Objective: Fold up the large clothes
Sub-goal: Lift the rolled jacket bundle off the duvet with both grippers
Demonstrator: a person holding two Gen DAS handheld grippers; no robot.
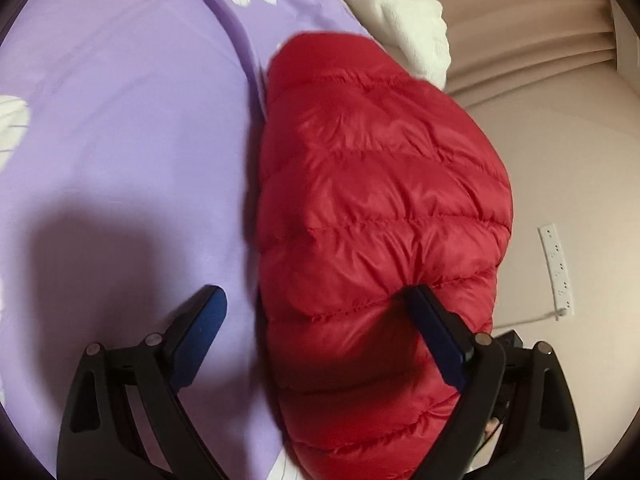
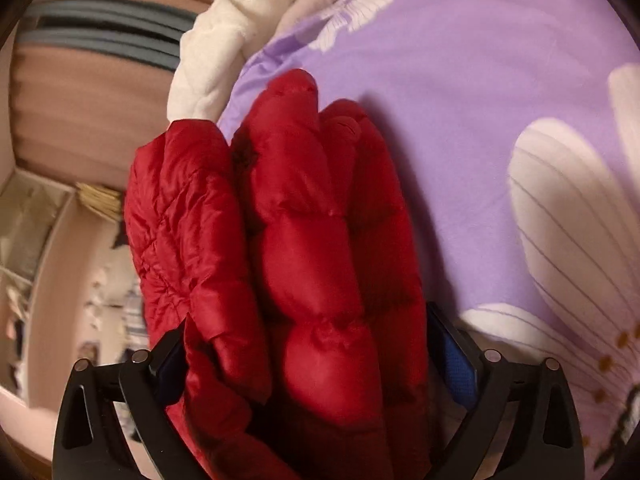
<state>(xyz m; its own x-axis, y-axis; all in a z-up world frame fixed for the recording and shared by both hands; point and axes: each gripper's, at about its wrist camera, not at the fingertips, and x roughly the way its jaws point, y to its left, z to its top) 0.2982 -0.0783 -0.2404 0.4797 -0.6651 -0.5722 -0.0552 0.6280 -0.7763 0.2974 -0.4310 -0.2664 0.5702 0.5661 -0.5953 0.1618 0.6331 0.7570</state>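
A red quilted down jacket (image 1: 380,200) lies bunched at the edge of a bed with a purple flowered sheet (image 1: 120,140). My left gripper (image 1: 316,300) is open over the jacket's near end; its right finger (image 1: 436,328) presses into the red fabric and its left finger (image 1: 200,324) hangs over the sheet. In the right wrist view the folded layers of the jacket (image 2: 312,272) fill the space between the fingers of my right gripper (image 2: 308,344), which is shut on them; the blue pads (image 2: 456,360) press the thick bundle from both sides.
A white fluffy garment (image 1: 404,12) lies beyond the jacket at the bed edge; it also shows in the right wrist view (image 2: 216,56). Pink floor (image 1: 560,140) and a white power strip (image 1: 556,268) lie off the bed's right side. Curtains hang behind.
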